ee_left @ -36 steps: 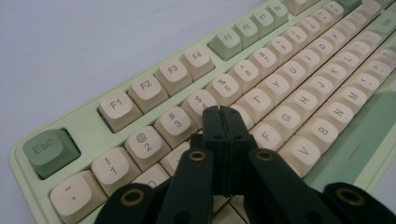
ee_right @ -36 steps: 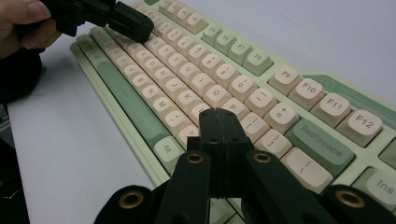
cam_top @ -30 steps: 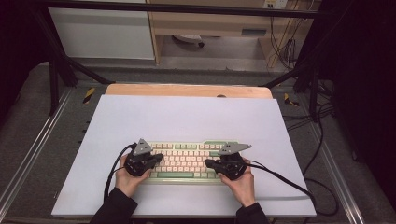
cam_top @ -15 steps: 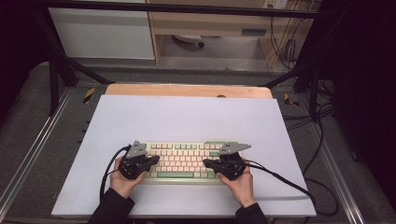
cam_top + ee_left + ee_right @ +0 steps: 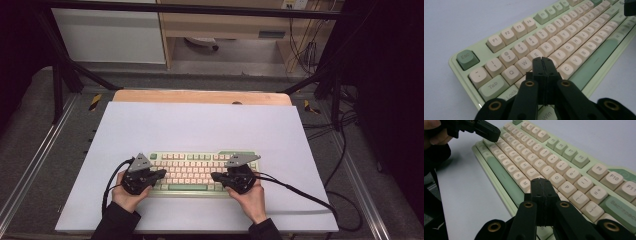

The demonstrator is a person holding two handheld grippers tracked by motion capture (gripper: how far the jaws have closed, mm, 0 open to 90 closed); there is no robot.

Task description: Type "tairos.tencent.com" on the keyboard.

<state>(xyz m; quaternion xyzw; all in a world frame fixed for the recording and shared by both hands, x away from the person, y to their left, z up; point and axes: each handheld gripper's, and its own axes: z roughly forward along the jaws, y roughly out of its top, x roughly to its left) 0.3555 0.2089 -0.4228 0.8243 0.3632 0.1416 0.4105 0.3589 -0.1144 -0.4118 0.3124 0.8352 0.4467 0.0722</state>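
One pale green keyboard [image 5: 197, 173] with cream keys lies near the front edge of the white table [image 5: 200, 125], roughly centred between its left and right edges, and two black grippers work over it, one in each hand. The left gripper [image 5: 159, 173] hangs over the keyboard's left end and the right gripper [image 5: 216, 176] over its right end, tips pointing inward at each other with a stretch of keys between them, each with its jaws pressed together and pinching nothing. Bare table spreads wide behind the keyboard toward the back edge and at both sides, with a narrower strip at the front under the wrists.
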